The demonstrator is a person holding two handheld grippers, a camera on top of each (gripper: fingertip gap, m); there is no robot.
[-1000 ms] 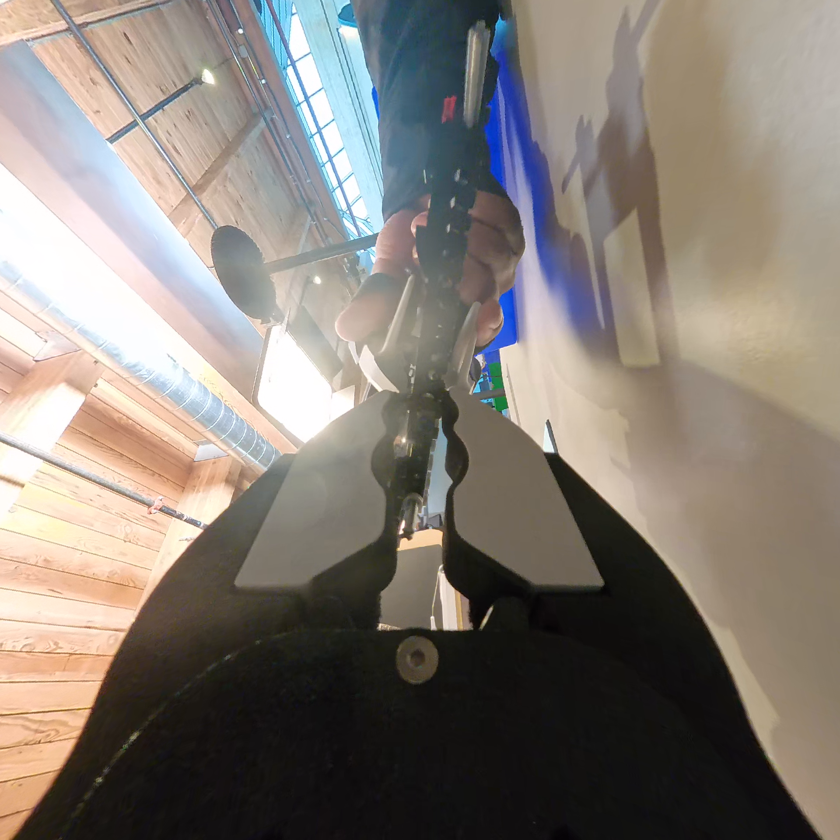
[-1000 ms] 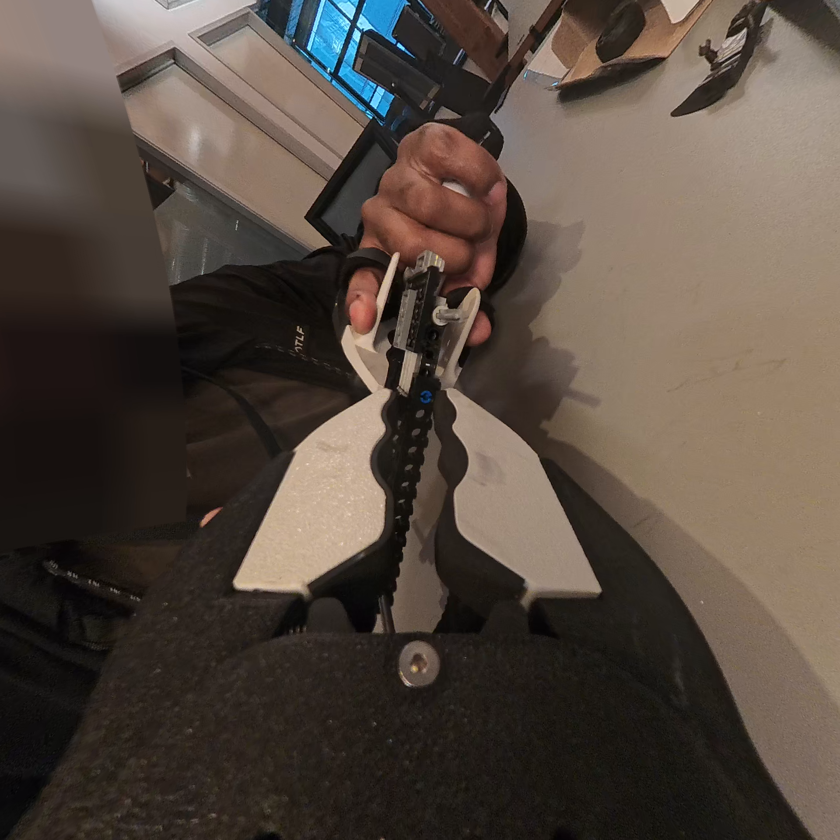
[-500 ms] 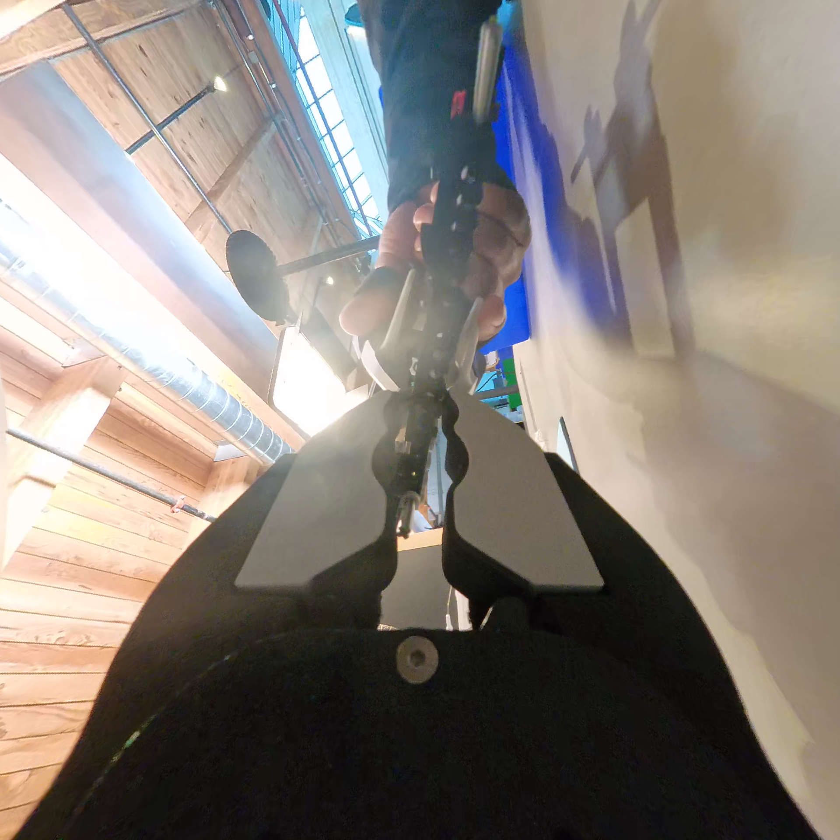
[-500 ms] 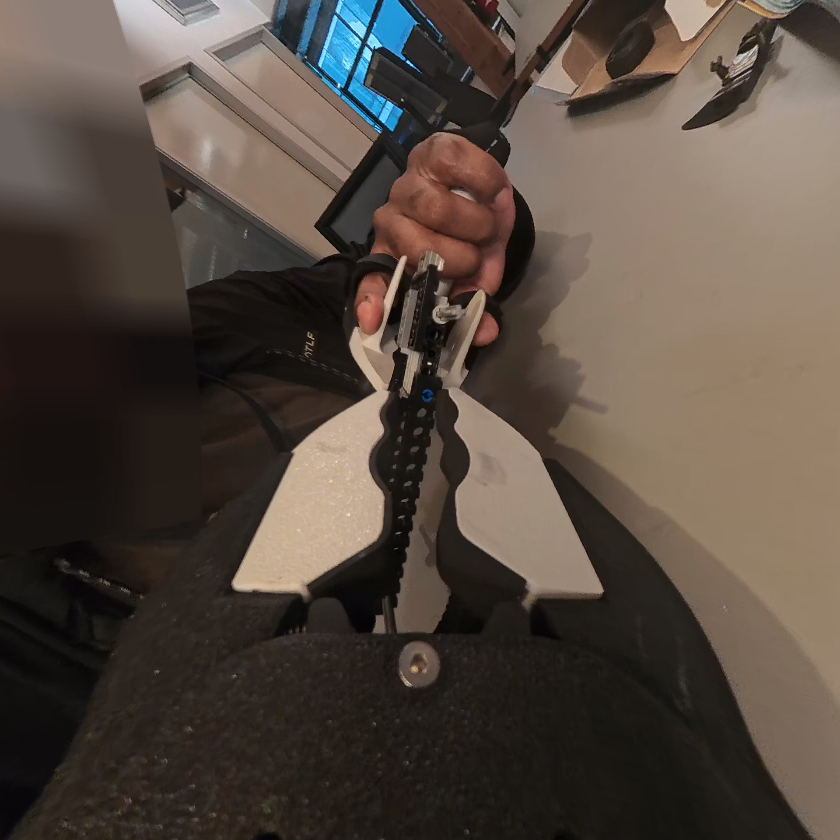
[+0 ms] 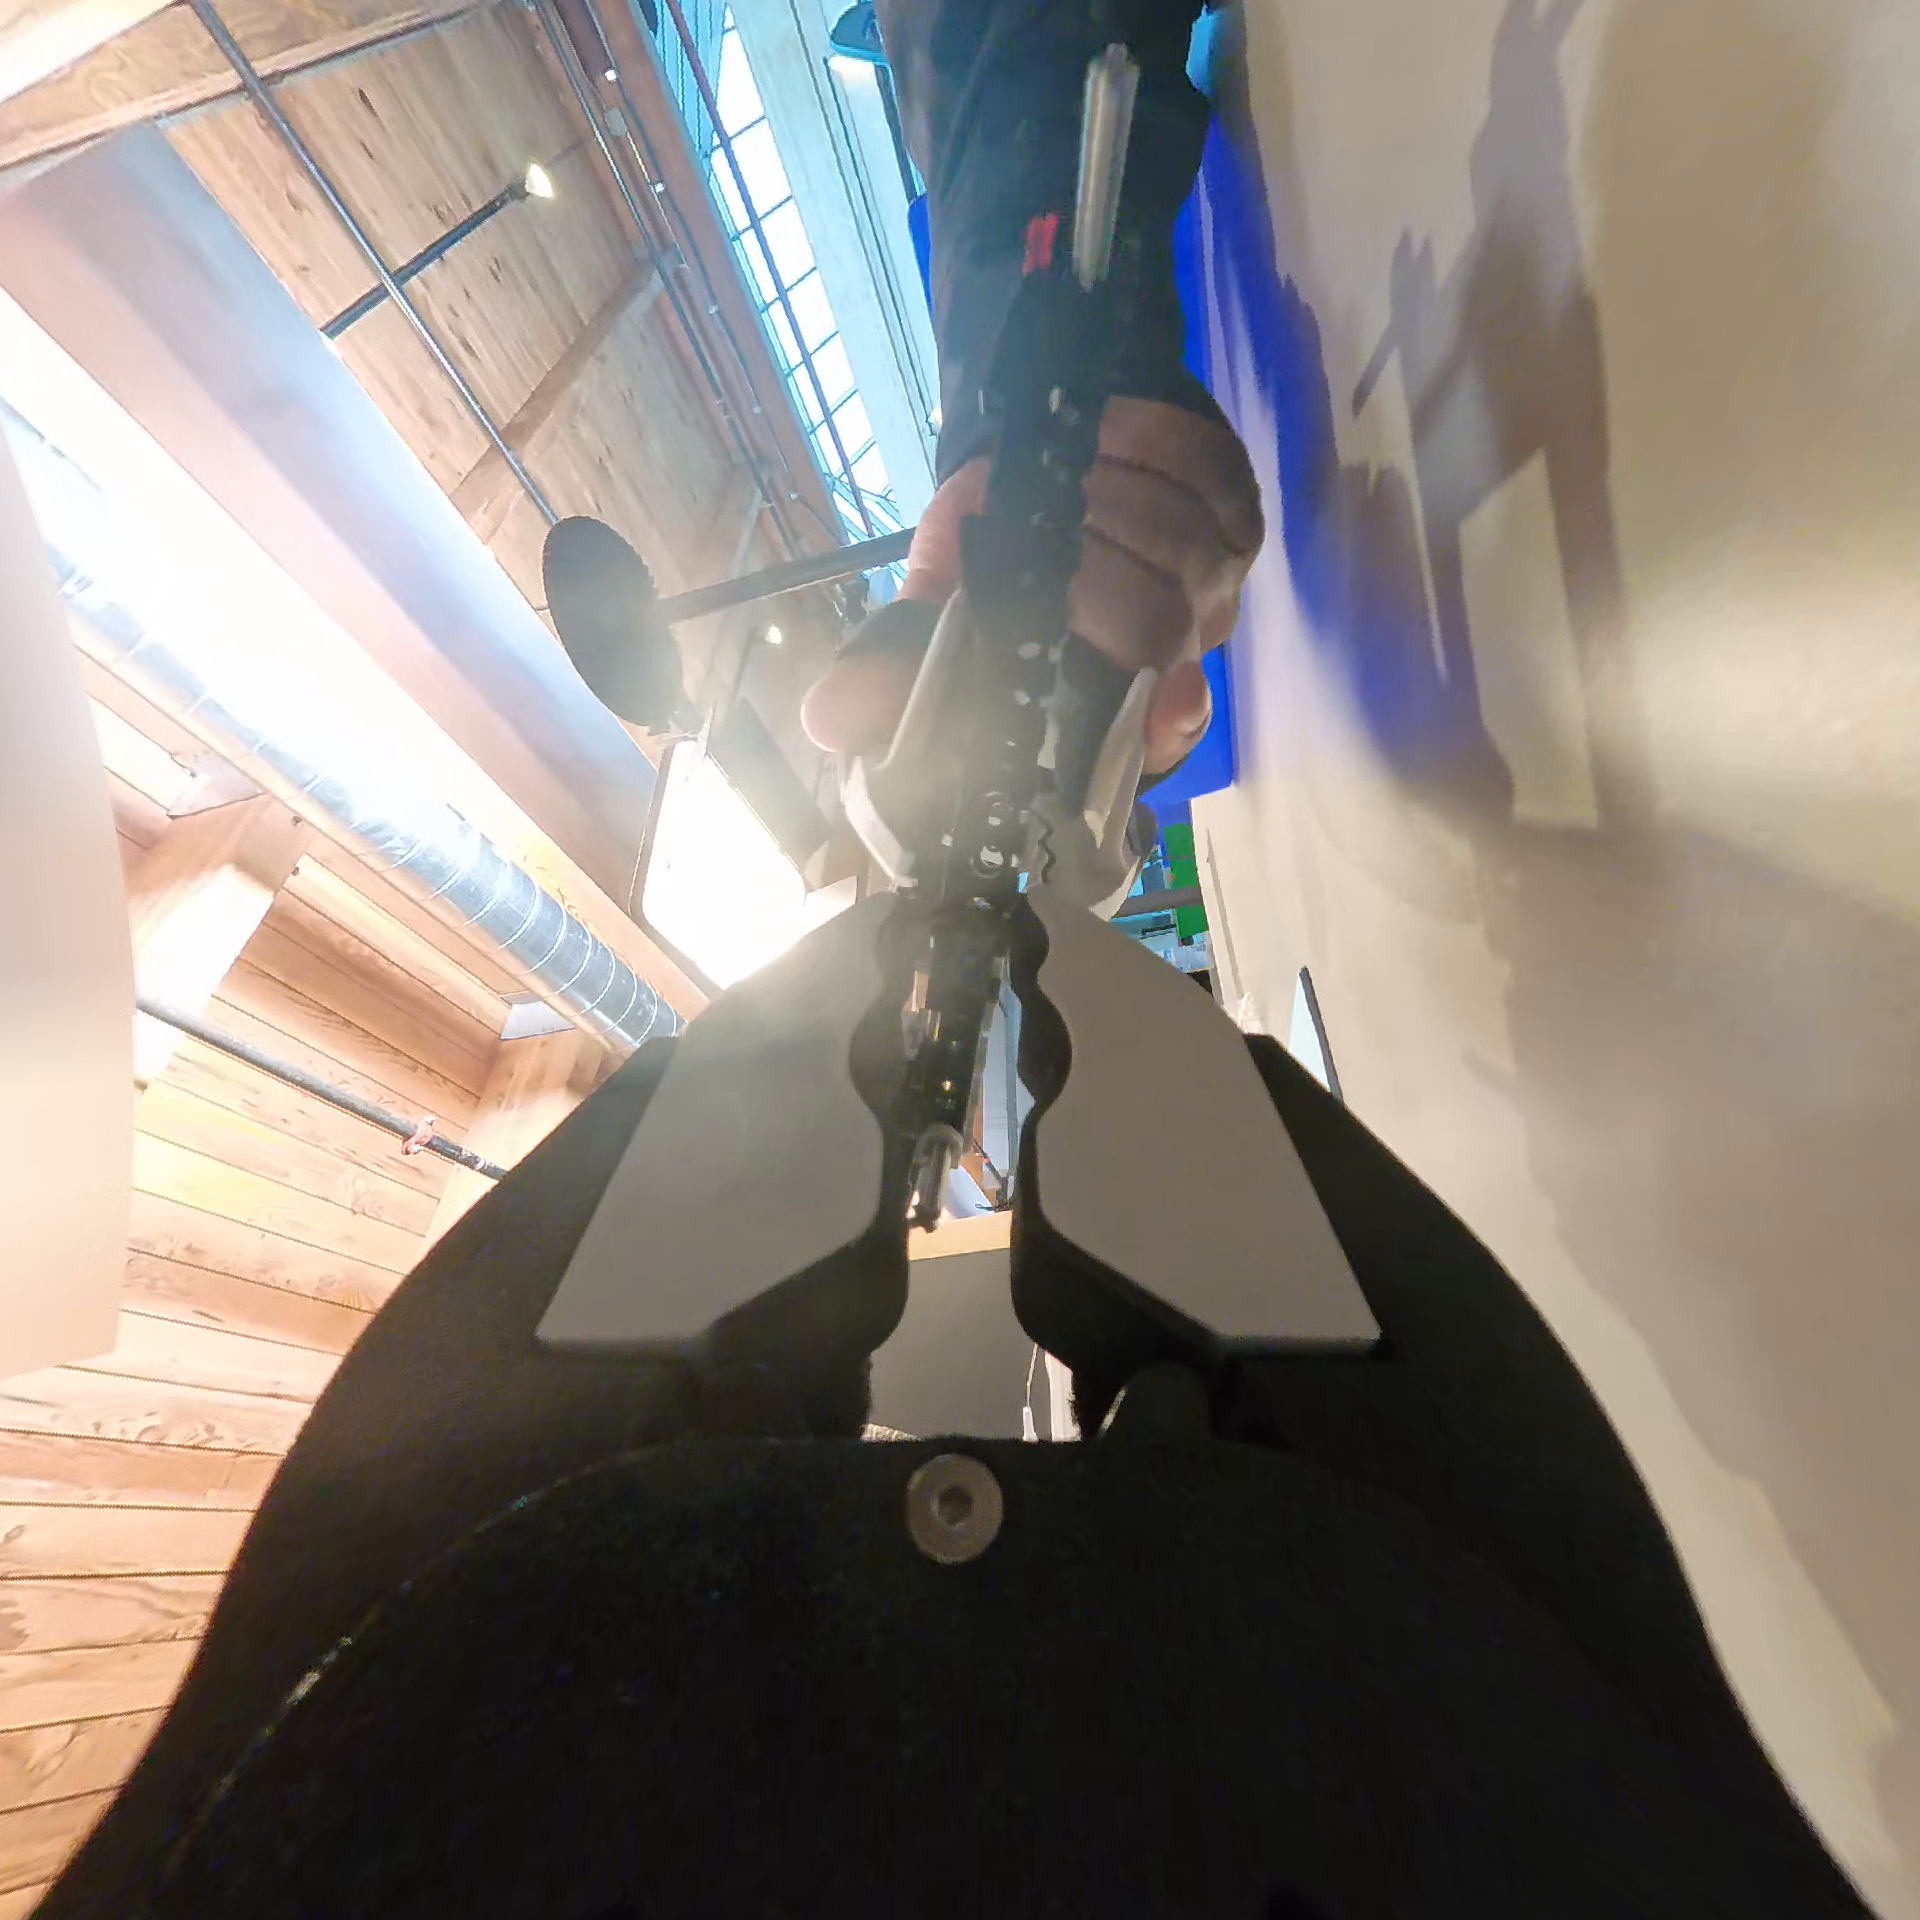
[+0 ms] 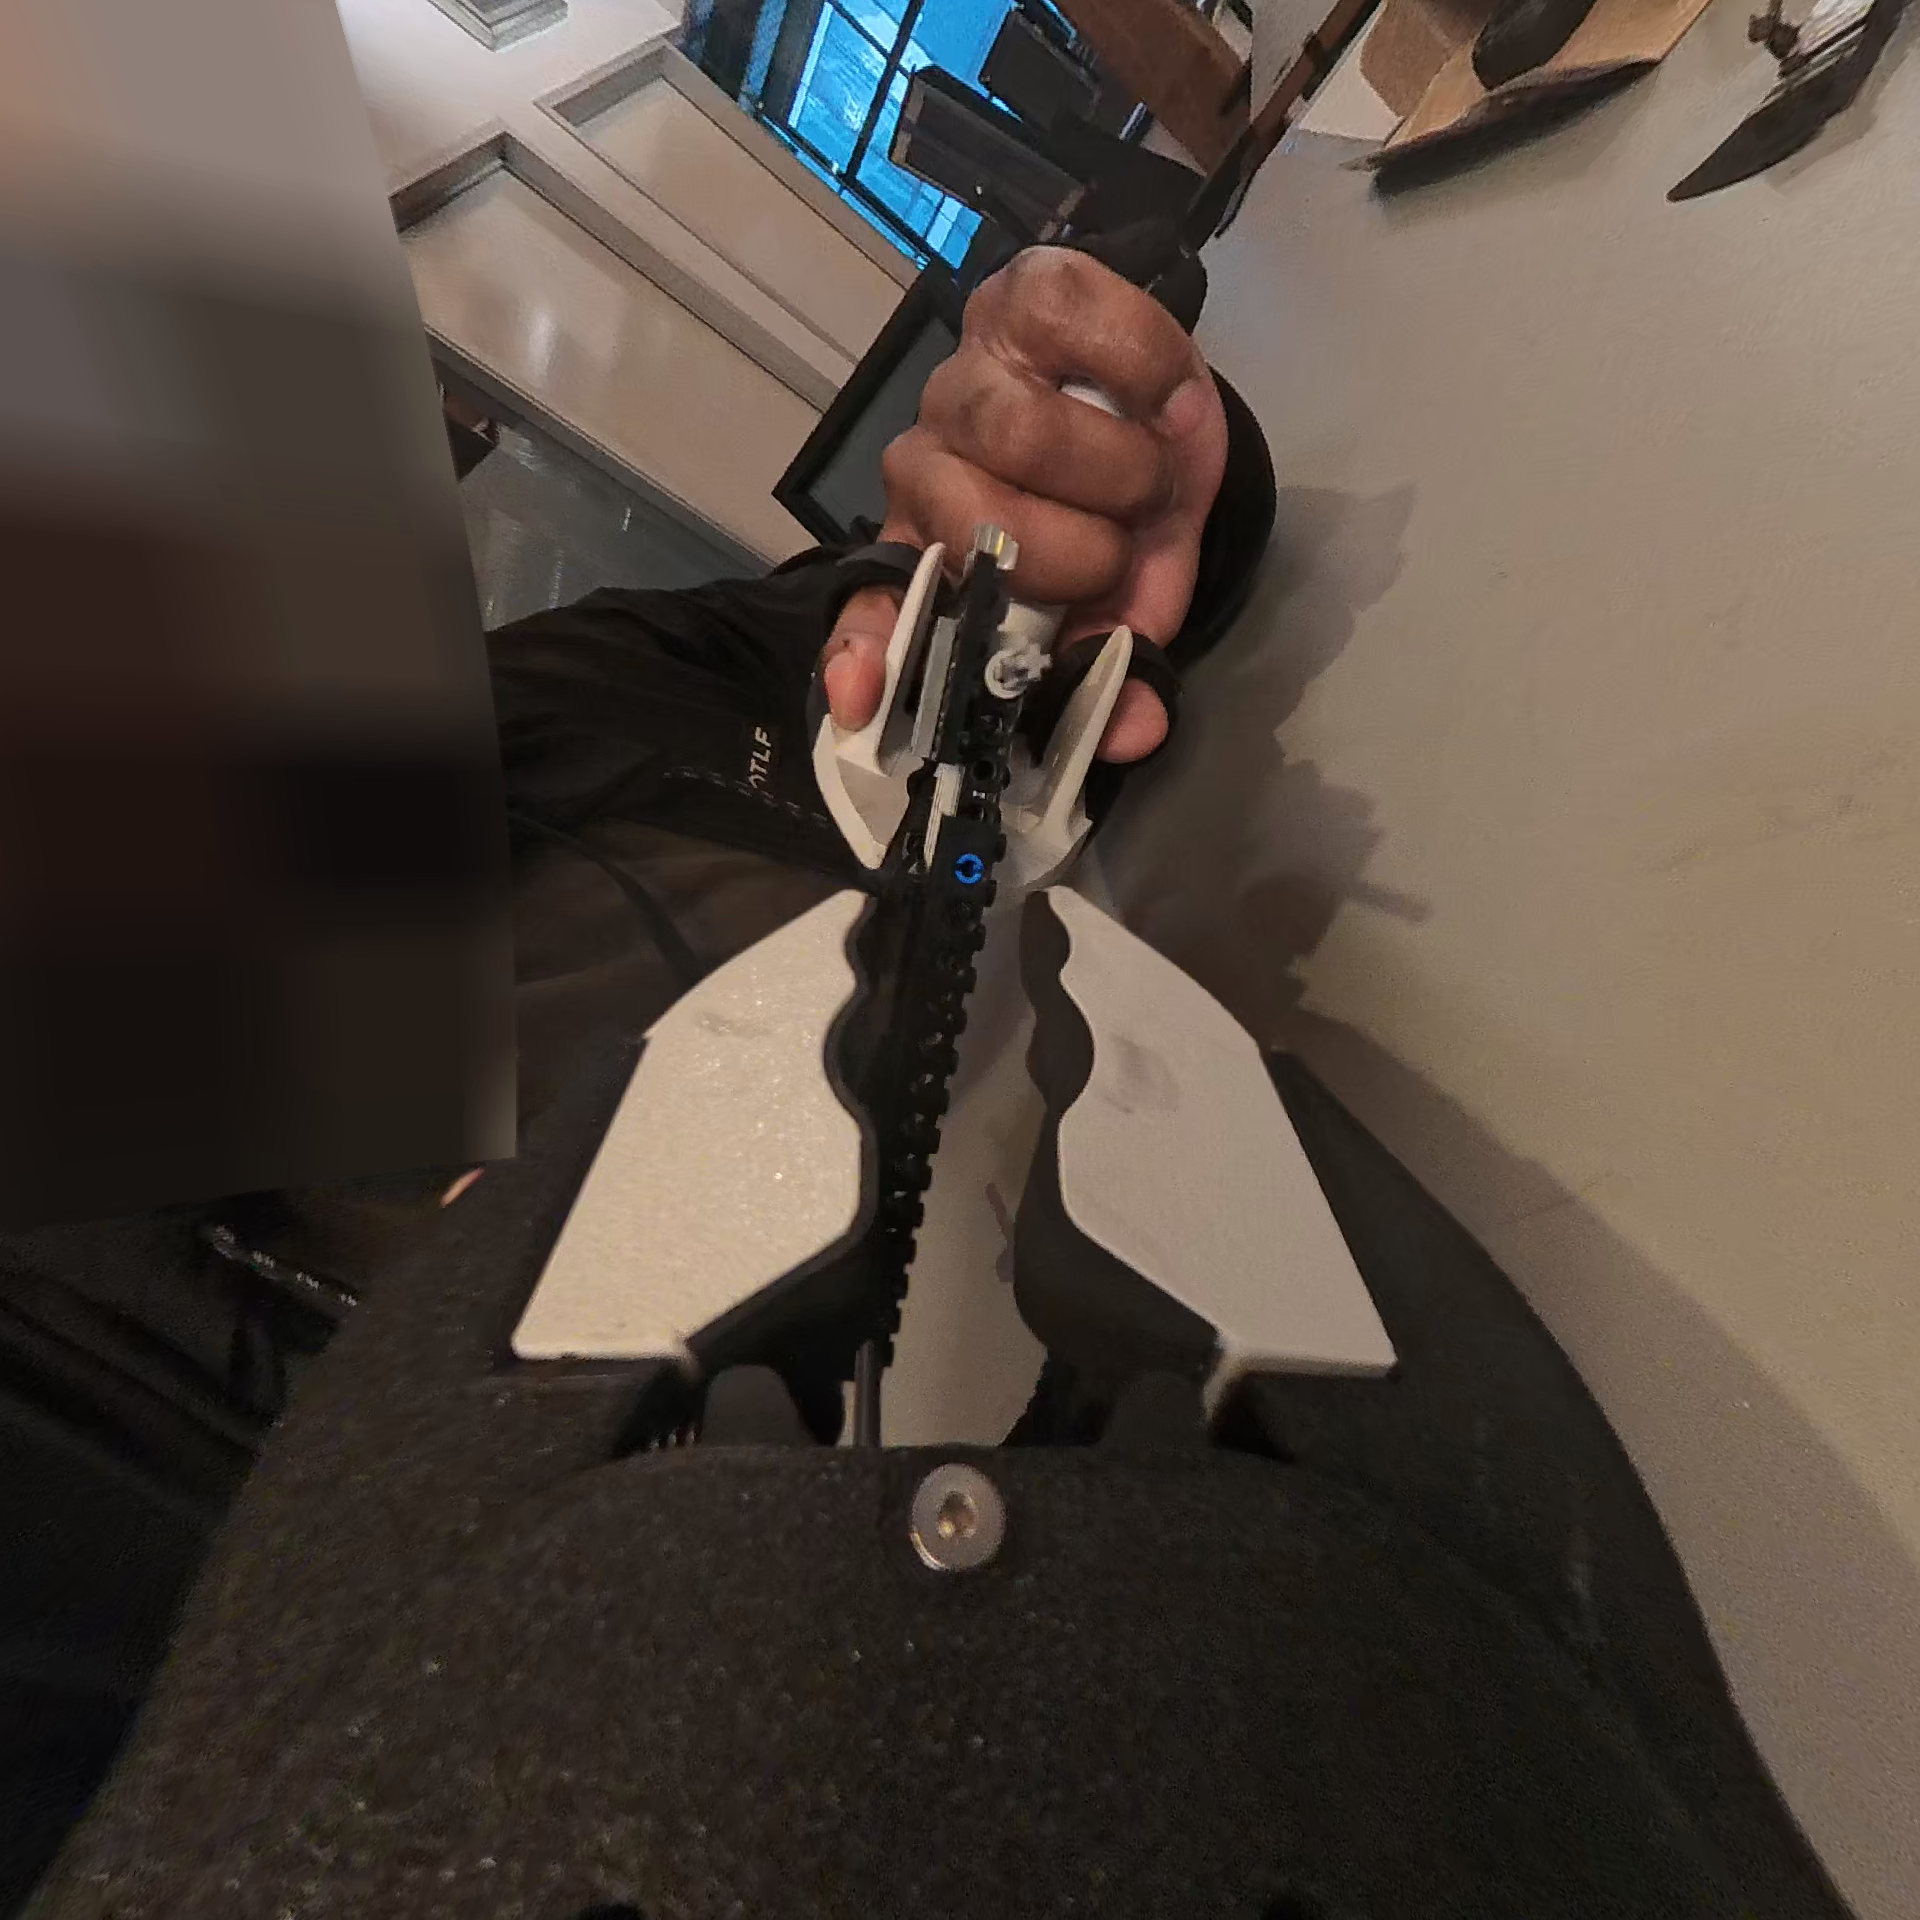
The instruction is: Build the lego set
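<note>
left wrist view: the left gripper (image 5: 966, 914) stays clamped on the black studded beam assembly (image 5: 1023, 582), as before; glare blurs the pad contact. right wrist view: the right gripper (image 6: 961, 904) has widened since earlier; the beam (image 6: 925, 1049) leans on its left finger (image 6: 727, 1122), clear of the right one. only here a blue pin (image 6: 967, 868) shows.
</note>
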